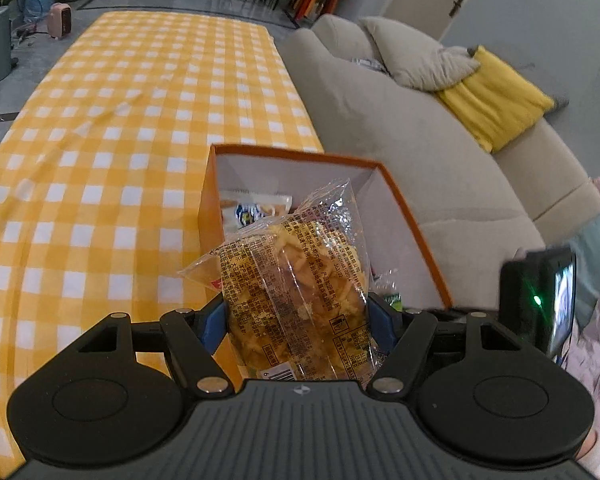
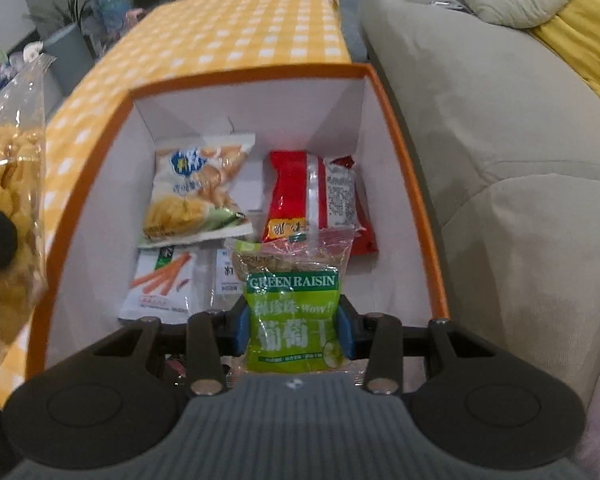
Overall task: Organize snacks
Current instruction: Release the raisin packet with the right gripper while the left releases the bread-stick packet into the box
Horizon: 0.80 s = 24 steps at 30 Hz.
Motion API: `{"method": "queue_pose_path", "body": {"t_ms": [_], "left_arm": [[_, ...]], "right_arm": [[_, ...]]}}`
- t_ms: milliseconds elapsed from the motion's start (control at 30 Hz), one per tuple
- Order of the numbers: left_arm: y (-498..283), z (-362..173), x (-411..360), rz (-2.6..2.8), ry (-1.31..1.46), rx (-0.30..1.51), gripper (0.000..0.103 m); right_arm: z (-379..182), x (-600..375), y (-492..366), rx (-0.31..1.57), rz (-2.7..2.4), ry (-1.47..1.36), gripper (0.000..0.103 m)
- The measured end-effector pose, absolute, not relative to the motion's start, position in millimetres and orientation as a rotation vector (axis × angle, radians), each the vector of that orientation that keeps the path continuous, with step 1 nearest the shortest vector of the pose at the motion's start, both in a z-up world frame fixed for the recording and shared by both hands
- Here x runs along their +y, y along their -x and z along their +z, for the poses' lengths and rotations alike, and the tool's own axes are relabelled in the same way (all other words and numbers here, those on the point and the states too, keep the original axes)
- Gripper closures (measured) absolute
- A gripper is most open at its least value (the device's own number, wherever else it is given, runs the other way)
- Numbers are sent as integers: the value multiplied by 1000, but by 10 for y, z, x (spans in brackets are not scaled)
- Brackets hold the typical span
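An orange box [image 2: 400, 148] with white inside stands on the checked table; it also shows in the left wrist view [image 1: 412, 208]. My left gripper [image 1: 296, 316] is shut on a clear pack of yellow crisps [image 1: 296, 280], held near the box's near left rim. My right gripper [image 2: 294, 330] is shut on a green raisin pack [image 2: 292, 312], held over the box's near end. In the box lie a white chip bag [image 2: 196, 192], a red snack pack [image 2: 312, 196] and a carrot-print pack [image 2: 160, 284]. The crisps pack shows at the right wrist view's left edge [image 2: 8, 168].
The yellow checked tablecloth [image 1: 120, 120] stretches far and left of the box. A beige sofa [image 1: 400, 112] with a yellow cushion [image 1: 496, 96] runs along the table's right side. The right gripper's body [image 1: 536, 300] shows beside the box.
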<state>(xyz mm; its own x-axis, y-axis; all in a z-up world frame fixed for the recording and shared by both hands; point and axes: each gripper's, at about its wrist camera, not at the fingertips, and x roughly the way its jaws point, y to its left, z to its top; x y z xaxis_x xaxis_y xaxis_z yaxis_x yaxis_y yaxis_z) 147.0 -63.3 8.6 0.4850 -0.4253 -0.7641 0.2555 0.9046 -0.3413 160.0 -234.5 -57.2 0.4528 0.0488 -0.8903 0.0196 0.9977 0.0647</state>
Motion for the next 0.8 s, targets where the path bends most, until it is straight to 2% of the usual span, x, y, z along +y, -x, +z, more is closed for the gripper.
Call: {"method": "queue_pose_path", "body": {"t_ms": [200, 367, 567, 633, 800], "left_arm": [[-1484, 3, -682, -424, 165, 1007, 23], [-1488, 18, -713, -402, 130, 1006, 23], [-1501, 36, -739, -381, 114, 1009, 23], [-1509, 19, -761, -383, 117, 1018, 22], [-1515, -61, -891, -352, 66, 1014, 21]], "right_arm": [[-724, -2270, -1744, 1147, -19, 28, 62], [-714, -2283, -1748, 1140, 18, -32, 46], [-498, -2392, -1618, 1071, 52, -124, 45], [-419, -2411, -1567, 1038, 8, -103, 29], [-262, -2569, -1417, 968, -34, -144, 29]]}}
